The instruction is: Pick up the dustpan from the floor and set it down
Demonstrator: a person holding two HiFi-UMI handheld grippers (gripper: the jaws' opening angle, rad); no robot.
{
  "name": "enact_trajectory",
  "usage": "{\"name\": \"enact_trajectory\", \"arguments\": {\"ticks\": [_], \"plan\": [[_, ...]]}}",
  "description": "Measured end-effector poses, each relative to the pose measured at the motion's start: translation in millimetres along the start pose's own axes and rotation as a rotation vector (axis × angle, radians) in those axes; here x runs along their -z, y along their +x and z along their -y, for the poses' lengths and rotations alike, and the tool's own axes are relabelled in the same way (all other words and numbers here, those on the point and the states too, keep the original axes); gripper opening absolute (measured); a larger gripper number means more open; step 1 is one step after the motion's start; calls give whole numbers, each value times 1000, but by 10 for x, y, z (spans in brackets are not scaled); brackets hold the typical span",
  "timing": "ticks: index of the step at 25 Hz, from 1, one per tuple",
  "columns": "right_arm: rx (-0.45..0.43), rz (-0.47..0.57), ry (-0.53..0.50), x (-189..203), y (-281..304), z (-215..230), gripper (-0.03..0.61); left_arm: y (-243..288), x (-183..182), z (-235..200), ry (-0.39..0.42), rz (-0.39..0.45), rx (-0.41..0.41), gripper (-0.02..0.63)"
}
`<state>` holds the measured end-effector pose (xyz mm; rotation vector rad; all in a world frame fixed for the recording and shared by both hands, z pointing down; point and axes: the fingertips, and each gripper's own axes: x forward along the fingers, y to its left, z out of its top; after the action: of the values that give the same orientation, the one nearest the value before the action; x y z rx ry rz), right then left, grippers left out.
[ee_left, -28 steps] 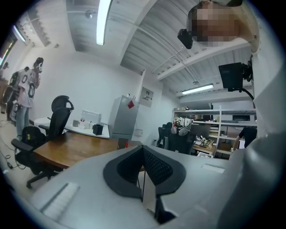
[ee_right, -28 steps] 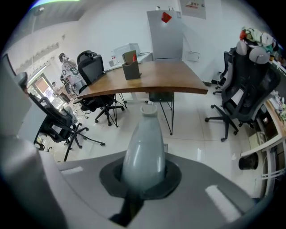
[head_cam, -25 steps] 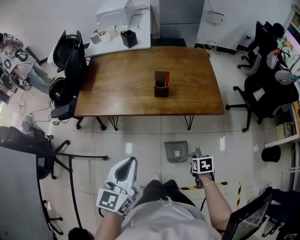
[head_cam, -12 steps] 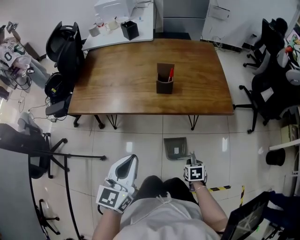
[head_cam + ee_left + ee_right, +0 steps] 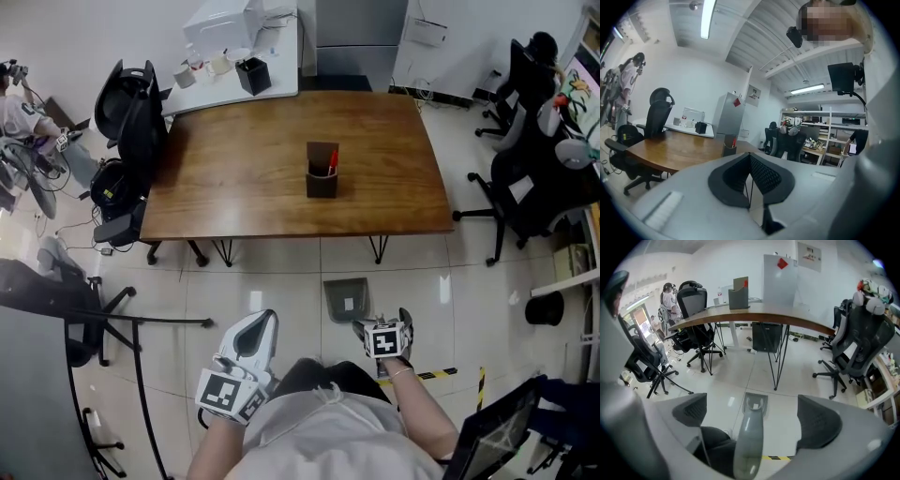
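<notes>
Dustpan [image 5: 345, 298]: grey, flat on the floor [image 5: 272, 281] just this side of the table [image 5: 244, 178], its pan end toward the table legs and its long handle [image 5: 750, 446] slanting up and back toward the person. It looks like moulded plastic, so probably light and stiff, with a smooth, somewhat slippery skin and little risk of breakage. The pan is broad and shallow and offers poor purchase. The handle is the natural place to take hold. A grip well along the handle, rather than at its tip, should keep the pan from swinging.

Right gripper [image 5: 382, 328]: angled steeply down over the handle. Its jaws have just been opening and now stand wide apart. The handle runs up between them, nearer the left pad, with clear floor showing on either side. Neither pad presses on it, so the dustpan lies free and nothing is held.

Left gripper [image 5: 750, 161]: held off to the side, roughly level, well away from the dustpan. Its jaws are closed together tip to tip with nothing between them.
</notes>
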<state>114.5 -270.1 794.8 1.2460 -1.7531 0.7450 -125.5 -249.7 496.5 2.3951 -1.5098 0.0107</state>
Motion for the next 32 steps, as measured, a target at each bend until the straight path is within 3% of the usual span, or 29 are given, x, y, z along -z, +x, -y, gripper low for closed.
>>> {"name": "enact_trajectory", "arguments": {"ticks": [3,6,10,14,17,25,28,32], "plan": [[15,43,-1,-159,-491,27,583,-88,-289,24,-9,4,10,12],[-2,211,67,-503,-1201,47,558,-186,-551,78,-9,17,37,12],[39,525,122,-1060,-2221,161,0,-277,-718,177,5,57,75,11],[-113,724,104,-1290,-2999,3,0,-457,-697,506,34,81,95,12],[-151,812,85,-1261,-3413,-31,0,-627,-709,815,67,107,95,12],[-276,900,31,-709,-4258,-163,2,-1287,-631,1558,88,163,-11,12],[-376,912,45,-468,-4529,-222,2,-1523,-540,1803,84,161,-56,12],[-460,890,-9,-207,-4776,-313,2,-1722,-541,2160,90,171,-41,12]]}}
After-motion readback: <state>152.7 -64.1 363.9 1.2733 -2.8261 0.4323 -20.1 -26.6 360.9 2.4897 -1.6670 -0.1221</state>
